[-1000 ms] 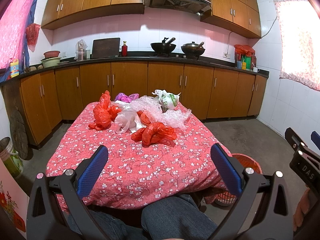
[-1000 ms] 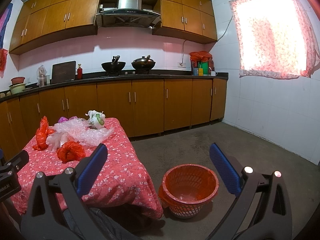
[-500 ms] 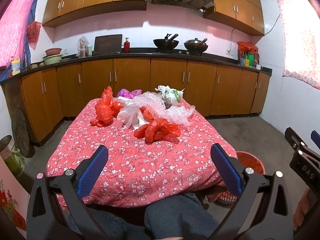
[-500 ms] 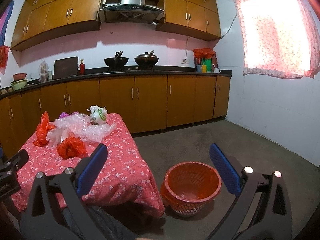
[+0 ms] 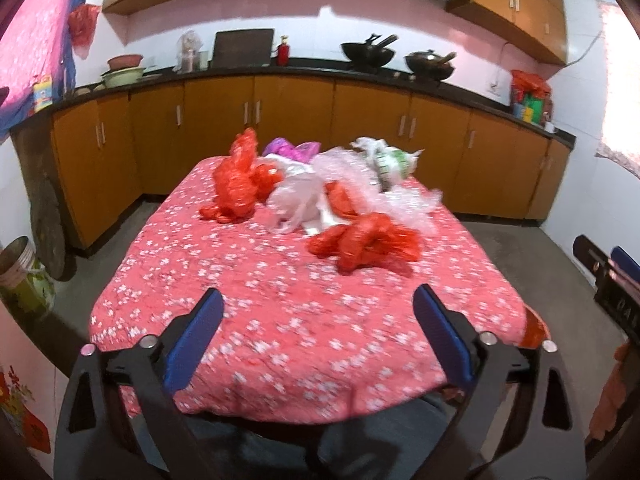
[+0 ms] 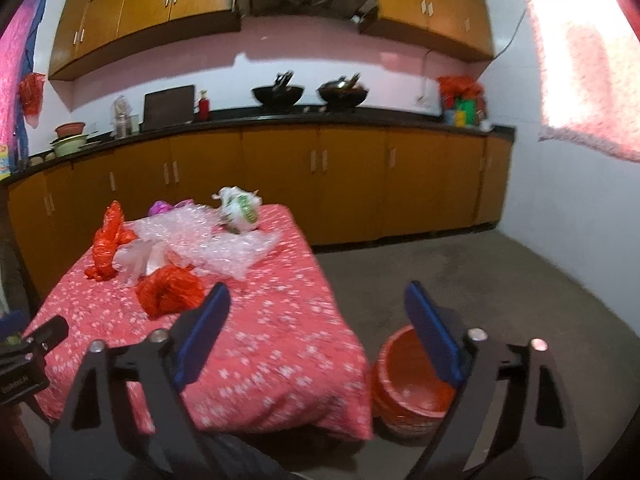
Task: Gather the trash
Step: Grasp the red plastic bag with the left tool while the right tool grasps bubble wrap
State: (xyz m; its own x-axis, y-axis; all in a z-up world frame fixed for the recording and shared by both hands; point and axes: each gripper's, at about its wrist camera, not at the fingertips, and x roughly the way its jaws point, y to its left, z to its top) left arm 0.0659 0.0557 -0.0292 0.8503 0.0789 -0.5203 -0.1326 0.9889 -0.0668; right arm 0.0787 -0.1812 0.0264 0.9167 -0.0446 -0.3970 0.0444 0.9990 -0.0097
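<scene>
One view only, orange basket [image 6: 412, 392] beside table [image 6: 280, 340]

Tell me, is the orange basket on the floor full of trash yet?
Nearly empty. The right wrist view looks into the orange basket beside the table: mostly bare bottom shows, with only small pale bits. The plastic bags lie on the table.

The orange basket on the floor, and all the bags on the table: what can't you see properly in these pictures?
- Orange basket: the right wrist view hides part behind a blue finger; the left wrist view shows only a sliver past the tablecloth.
- Purple bag: mostly behind other bags.
- Green-printed bag: print blurred, unreadable.
</scene>
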